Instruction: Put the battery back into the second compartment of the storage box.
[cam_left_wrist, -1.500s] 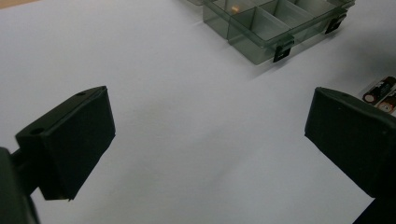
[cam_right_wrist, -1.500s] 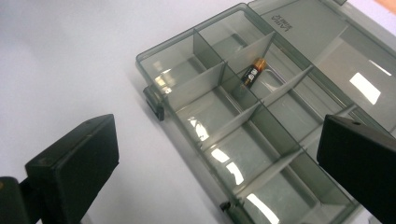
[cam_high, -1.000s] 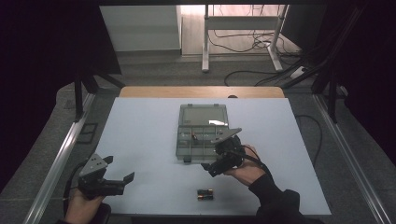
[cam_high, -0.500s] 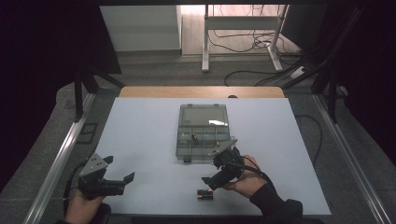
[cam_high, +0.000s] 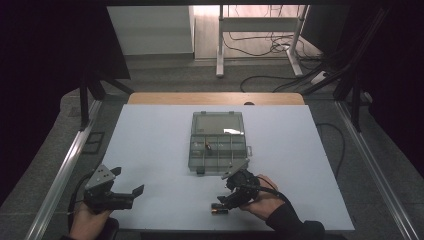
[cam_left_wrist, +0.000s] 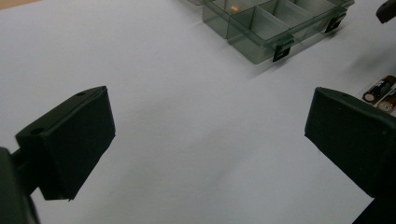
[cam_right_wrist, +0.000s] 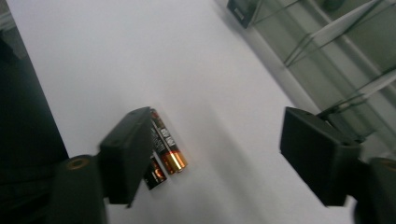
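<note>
Two black and copper batteries (cam_high: 218, 209) lie side by side near the table's front edge, also seen as batteries (cam_right_wrist: 166, 144) and batteries (cam_left_wrist: 380, 91). My right gripper (cam_high: 226, 201) hangs low over them. In the right gripper view the right gripper (cam_right_wrist: 224, 158) has the batteries between its jaws, close against the left one and far from the other. Its jaws have just been closing and do not press on them. My left gripper (cam_high: 129, 181) rests at the front left, and the left gripper (cam_left_wrist: 210, 126) is open over bare table.
A clear plastic compartment box (cam_high: 218, 165) stands open mid-table, lid laid back; a small item (cam_high: 208, 148) lies in one compartment. The box (cam_left_wrist: 261, 46) shows black latches at its front. The white tabletop (cam_high: 150, 145) has metal rails at both sides.
The right gripper has moved from the box's front edge toward the table's front and down onto the batteries, its jaws narrower. The left gripper has stayed put.
</note>
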